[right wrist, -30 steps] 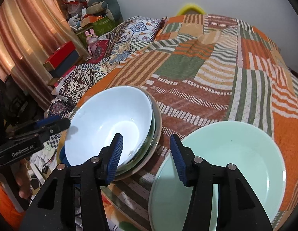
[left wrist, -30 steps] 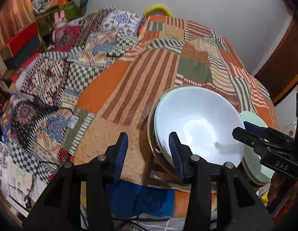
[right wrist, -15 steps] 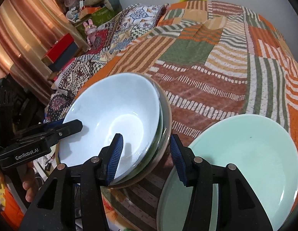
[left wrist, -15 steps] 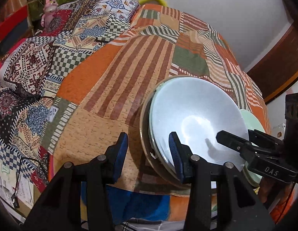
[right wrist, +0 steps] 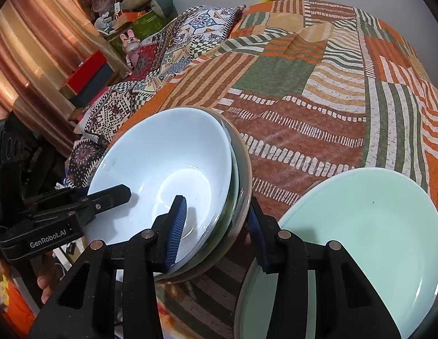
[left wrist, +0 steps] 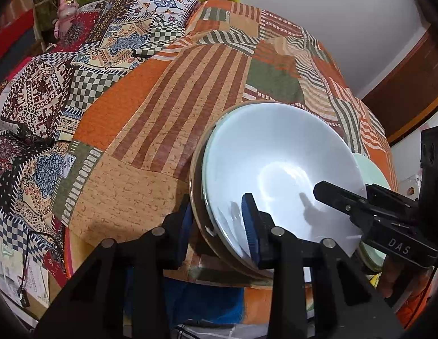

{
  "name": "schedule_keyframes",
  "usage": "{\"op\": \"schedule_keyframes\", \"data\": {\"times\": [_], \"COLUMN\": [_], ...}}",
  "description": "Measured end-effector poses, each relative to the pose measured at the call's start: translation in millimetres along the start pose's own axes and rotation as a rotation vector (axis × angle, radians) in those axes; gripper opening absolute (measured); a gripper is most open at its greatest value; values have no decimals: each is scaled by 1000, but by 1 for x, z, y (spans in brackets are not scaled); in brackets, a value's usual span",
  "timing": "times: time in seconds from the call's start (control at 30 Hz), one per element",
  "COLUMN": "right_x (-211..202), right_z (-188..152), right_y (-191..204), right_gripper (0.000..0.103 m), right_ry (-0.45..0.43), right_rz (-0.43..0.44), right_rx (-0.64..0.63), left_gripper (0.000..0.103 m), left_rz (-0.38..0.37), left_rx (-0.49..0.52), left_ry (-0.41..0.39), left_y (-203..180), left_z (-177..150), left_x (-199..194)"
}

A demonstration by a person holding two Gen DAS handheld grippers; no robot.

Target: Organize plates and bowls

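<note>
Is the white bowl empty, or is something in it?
Empty. The white bowl shows a bare glossy inside with only glare and finger shadows; it sits nested on other dishes.

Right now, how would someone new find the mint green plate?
Start at the patchwork bedspread and find the stack of bowls near its edge. The mint green plate lies alone beside it: flat, pale green, no gripper on it.

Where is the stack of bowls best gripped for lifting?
By the rims, on two opposite near edges. The stack of bowls flares wide, so only rims fit. The left gripper and right gripper, which have just been closing, already straddle them there.
</note>
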State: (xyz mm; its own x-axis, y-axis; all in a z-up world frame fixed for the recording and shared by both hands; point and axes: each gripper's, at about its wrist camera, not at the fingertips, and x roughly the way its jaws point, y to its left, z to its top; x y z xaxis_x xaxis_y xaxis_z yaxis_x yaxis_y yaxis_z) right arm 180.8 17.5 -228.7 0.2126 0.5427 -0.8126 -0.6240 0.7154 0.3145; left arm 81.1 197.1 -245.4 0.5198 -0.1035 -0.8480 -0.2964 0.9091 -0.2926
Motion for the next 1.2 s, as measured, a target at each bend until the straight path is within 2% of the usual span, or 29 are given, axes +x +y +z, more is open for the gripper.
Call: {"op": "schedule_keyframes", "data": {"times": [0.2,0.4,0.57,0.87,1.2], "right_x": [-4,-8,-16,-50,-99], "right_z": [0,1,-1,-1,-10], "right_y": [-1,-1,1,1,-13], "right_gripper": [37,35,35,35,35], "right_ry": [-6,-19,-33,-105,-205], "right_rz": [16,24,25,32,24], "right_rx": [7,21,19,33,66], "left_gripper": [34,34,34,34,34], "left_rz": [7,59,62,44,6], "left_rx": [-21,22,31,68,153], "left_ry": [-12,-39,-67,-132,-200], "left_y": [0,-10,-15,-40,-89], "left_z": [-2,-5,-6,-1,-5], "left_x": [-5,-14,-25,-55,-87]}}
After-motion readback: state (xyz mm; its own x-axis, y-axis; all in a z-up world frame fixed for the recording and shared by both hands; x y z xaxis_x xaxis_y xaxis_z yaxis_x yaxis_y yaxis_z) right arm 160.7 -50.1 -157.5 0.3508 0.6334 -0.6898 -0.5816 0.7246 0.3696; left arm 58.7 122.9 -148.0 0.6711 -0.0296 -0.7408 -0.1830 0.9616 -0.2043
